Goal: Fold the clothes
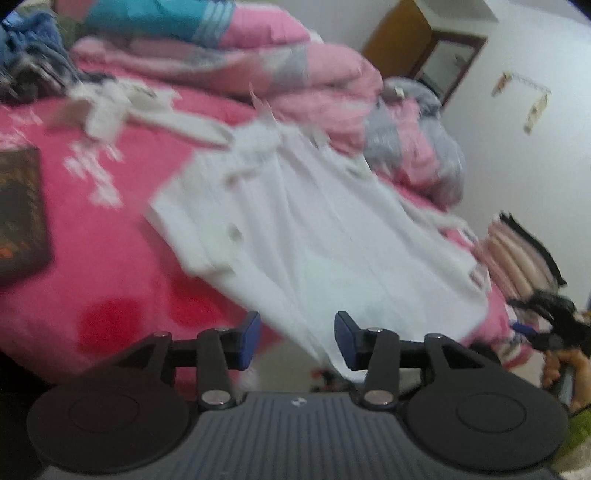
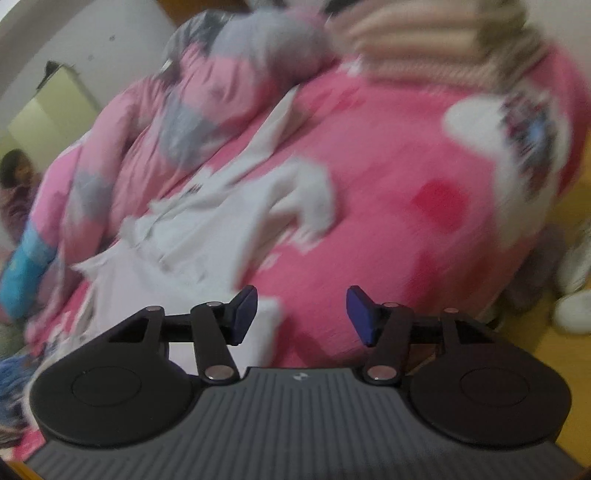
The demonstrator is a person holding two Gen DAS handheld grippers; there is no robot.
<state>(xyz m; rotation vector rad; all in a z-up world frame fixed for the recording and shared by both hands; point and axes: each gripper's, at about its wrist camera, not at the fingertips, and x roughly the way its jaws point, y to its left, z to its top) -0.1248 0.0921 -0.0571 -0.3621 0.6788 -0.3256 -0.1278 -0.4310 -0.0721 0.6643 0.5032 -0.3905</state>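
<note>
A: How far along was the folding?

B: Early, by my reading. The white shirt (image 1: pixel 314 229) lay spread on the bed (image 1: pixel 110 258), mostly flat, with one sleeve sticking out to the side and the collar end bunched up. I saw no clean fold in it yet. A second crumpled white garment (image 1: pixel 110 107) sat farther back, untouched as far as I could tell.

A: And the grippers?

B: The left gripper (image 1: pixel 297 341) had its jaws apart, nothing between the blue pads, hovering just at the shirt's near hem. The right gripper (image 2: pixel 301 314) was likewise parted and empty, above the pink cover with the shirt off to its left side. No earlier view, so I won't say more than that.

A: The surroundings?

B: A bed with a bright pink cover bearing white and red patches. A rumpled pink and grey quilt (image 1: pixel 295 74) was heaped along the far side, striped pillows (image 2: pixel 424 33) at one end, a dark book-like thing (image 1: pixel 18 210) on the cover. White walls, a wooden-framed mirror (image 1: pixel 447 62); white shoes (image 2: pixel 576 288) on the floor. Both views were blurred.
</note>
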